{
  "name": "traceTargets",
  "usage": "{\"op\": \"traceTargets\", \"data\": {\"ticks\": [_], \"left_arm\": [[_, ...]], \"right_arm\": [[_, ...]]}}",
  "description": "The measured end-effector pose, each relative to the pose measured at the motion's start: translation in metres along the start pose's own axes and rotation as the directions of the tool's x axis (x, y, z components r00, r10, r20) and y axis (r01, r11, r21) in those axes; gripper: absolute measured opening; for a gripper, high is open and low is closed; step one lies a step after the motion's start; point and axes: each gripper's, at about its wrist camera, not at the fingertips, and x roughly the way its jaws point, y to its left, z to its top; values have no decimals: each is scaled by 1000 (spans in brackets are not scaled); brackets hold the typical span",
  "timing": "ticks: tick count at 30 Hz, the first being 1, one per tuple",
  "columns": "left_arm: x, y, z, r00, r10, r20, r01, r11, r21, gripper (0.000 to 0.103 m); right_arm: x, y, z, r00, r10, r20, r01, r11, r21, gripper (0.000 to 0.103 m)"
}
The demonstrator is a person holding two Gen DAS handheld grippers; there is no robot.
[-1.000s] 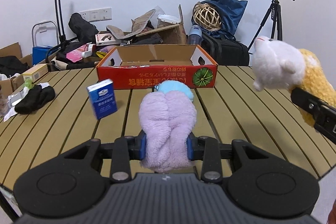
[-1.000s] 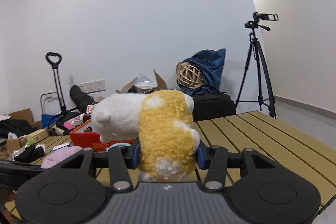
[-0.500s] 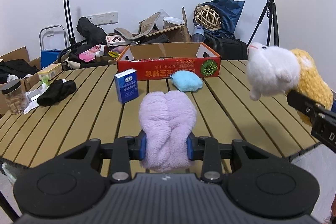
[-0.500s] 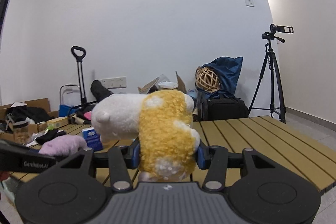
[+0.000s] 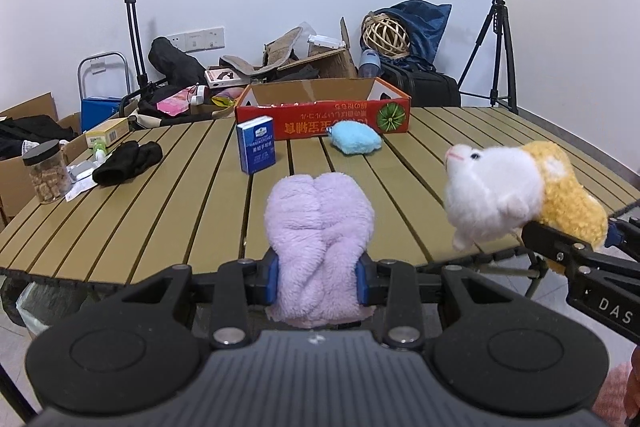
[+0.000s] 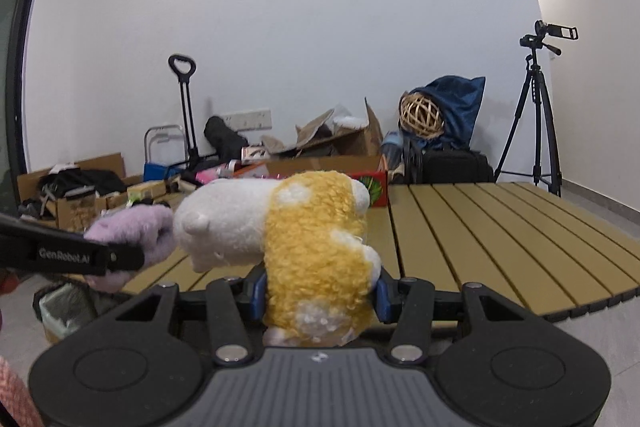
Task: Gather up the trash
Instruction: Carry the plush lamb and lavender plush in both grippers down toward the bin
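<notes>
My left gripper [image 5: 319, 281] is shut on a fluffy lilac plush [image 5: 318, 227], held just off the near edge of the slatted table [image 5: 180, 195]. My right gripper [image 6: 320, 297] is shut on a yellow-and-white plush animal [image 6: 316, 247]; the same toy [image 5: 516, 195] hangs at the right of the left wrist view. The lilac plush [image 6: 132, 231] shows at the left of the right wrist view. A bin lined with a green bag [image 6: 66, 307] stands on the floor below the table's near edge.
On the table are a blue tissue pack [image 5: 257, 143], a light-blue plush [image 5: 354, 139], a red cardboard tray [image 5: 324, 109], a black cloth [image 5: 128, 157] and a snack jar [image 5: 46, 171]. Clutter, a trolley and a tripod [image 5: 502, 39] line the far wall.
Both grippers have drawn back from the table with their plush toys still held; the table's near edge and the floor beneath it have come into view.
</notes>
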Motion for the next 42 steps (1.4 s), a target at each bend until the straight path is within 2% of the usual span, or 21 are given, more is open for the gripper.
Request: {"op": "traceTargets", "data": {"ticks": [11, 24, 34, 42], "left_arm": [[-20, 26, -41, 999, -4, -44, 3, 1000, -25, 35], [-30, 52, -87, 995, -14, -103, 7, 998, -64, 35], [-25, 79, -117, 988, 2, -153, -19, 994, -109, 35], [-13, 101, -137, 979, 15, -203, -45, 988, -145, 34]], "right_arm": [[-20, 26, -26, 995, 14, -98, -17, 999, -35, 48], [-32, 47, -56, 975, 1, -224, -13, 998, -54, 48], [-23, 64, -75, 947, 2, -323, -32, 995, -89, 48], [-1, 83, -92, 907, 10, -420, -67, 990, -121, 48]]}}
